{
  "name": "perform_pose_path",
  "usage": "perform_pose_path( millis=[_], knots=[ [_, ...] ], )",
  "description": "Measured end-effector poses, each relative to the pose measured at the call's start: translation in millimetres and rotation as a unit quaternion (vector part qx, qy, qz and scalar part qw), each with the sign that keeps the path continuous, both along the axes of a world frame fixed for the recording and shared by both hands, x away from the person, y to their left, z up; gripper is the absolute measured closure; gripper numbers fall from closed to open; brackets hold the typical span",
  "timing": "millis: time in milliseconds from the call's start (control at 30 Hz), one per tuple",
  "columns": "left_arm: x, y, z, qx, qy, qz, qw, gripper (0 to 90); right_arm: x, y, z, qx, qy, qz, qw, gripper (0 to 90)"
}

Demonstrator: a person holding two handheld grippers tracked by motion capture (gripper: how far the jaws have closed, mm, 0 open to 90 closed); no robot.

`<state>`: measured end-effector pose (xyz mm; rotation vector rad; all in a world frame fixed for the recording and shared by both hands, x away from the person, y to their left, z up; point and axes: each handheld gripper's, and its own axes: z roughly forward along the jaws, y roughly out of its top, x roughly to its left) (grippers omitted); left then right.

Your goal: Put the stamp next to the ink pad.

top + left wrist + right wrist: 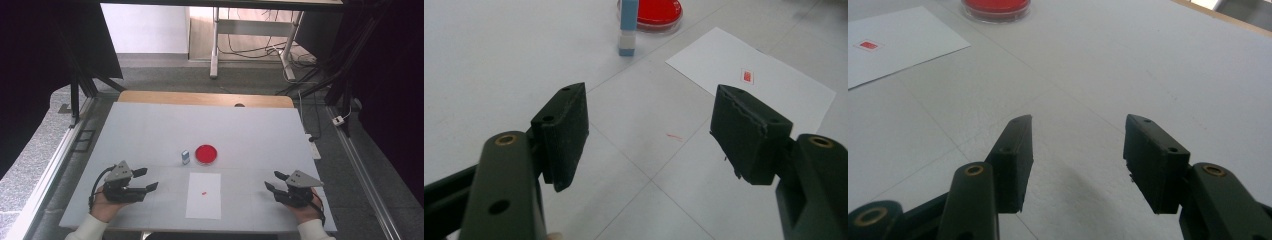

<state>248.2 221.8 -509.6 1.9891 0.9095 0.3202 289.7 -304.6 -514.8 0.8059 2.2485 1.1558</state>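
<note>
Ahead of left tool (147, 179), jaws wide and empty: stamp (627, 27) upright beside red ink pad (654, 12); paper (754, 80) already marked once. Right tool (272, 181) half-open, empty, idle.

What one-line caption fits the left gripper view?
Open left gripper faces a small stamp, red ink pad and stamped paper.

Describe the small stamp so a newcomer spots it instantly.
Start at the white table, then find the round red ink pad near its middle. The stamp stands upright just left of it, apart: a small block, blue above and white below, unlike the flat paper sheet.
</note>
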Motion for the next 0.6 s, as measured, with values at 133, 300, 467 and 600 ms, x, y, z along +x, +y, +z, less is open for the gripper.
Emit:
perform_pose_path(
  millis=[133,300,467,600],
  knots=[
    [1.4,-0.9,-1.9,0.003,0.005,0.0,1.0,31.4,-0.4,0.2,0.0,0.0,-0.003,0.002,1.0,45.0],
    [2.2,-1.6,-3.0,0.003,0.009,0.004,0.9999,31.3,-0.5,1.2,-0.3,-0.001,-0.005,0.005,1.0,45.0],
    [2.5,-1.0,-3.2,0.004,0.01,0.005,0.9999,31.3,-0.8,1.1,0.0,-0.001,-0.005,0.004,1.0,45.0],
    [2.6,0.2,-3.5,0.003,0.01,0.008,0.9999,31.2,-1.0,1.0,0.1,0.001,-0.005,0.005,1.0,44.8]
  ],
)
